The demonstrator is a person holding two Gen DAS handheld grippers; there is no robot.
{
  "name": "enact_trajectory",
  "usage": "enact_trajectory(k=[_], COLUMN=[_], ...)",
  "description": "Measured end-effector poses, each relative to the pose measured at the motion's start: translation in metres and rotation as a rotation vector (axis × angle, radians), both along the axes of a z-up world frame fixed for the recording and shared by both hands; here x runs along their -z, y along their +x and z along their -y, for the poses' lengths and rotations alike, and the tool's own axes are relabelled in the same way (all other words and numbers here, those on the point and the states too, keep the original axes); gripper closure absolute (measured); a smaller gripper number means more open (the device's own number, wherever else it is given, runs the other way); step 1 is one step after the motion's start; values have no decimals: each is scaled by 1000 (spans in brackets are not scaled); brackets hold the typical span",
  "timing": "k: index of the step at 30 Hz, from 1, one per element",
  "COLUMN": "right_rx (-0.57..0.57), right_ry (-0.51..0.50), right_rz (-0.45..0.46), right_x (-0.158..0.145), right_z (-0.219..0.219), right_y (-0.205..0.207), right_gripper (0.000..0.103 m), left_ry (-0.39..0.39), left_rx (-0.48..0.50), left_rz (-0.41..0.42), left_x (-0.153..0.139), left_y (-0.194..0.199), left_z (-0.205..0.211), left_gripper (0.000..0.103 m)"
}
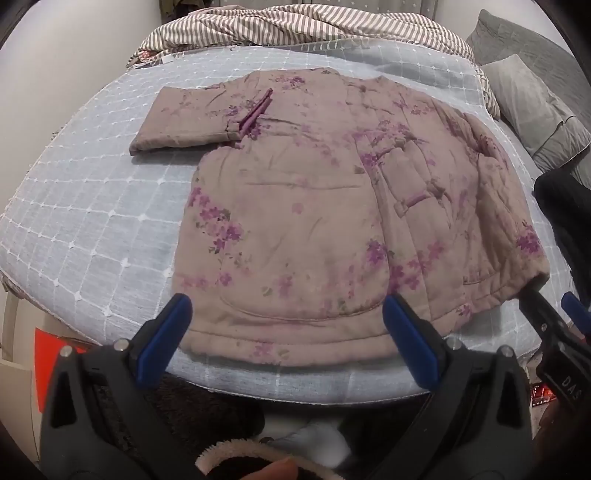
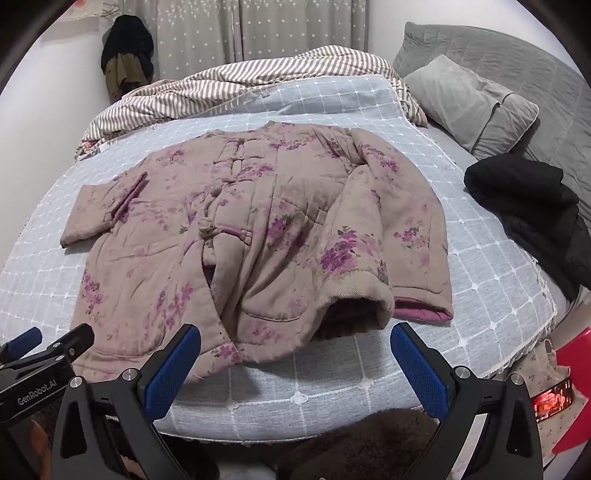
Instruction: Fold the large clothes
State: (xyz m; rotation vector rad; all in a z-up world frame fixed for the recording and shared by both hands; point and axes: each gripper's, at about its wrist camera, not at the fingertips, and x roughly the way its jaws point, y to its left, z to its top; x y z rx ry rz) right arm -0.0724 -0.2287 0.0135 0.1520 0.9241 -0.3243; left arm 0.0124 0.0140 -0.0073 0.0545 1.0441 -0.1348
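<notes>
Both grippers, left (image 1: 286, 332) and right (image 2: 295, 363), hover with jaws apart, holding nothing, near the jacket (image 2: 236, 236) hem on the bed (image 2: 480, 295); 1 sleeve (image 2: 354, 258) looks folded in, the other seems next.

Home bedroom, I'm sure of it. I'm looking at a bed (image 2: 332, 384) with a pale blue grid-pattern cover, which fills most of both wrist views. At the bed's far end I see a bunched brown-and-white striped duvet (image 2: 236, 85). On the bed's right side lie a grey pillow (image 2: 469, 107) and a quilted grey bedspread (image 2: 517, 59). Behind the bed hangs a grey curtain (image 2: 258, 29) with small white stars. Left of the curtain, beyond the bed's far-left corner, dark clothes (image 2: 127, 55) hang on a white wall. A padded floral jacket (image 2: 258, 229) is spread on the bed, with a black garment (image 2: 532, 199) just right of it. Domestic clutter, nothing industrial.
</notes>
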Motion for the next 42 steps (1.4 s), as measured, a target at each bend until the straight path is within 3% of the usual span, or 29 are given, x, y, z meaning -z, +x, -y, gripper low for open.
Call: enact_trajectory(k=[42], right_rx=[5], right_ry=[18], right_rz=[-2], right_x=[2], right_z=[2], right_y=[1], right_gripper=[0], left_ry=[-4], left_rx=[-17], left_rz=[-10], left_x=[4], left_y=[-1], left_z=[-2], left_gripper=[1])
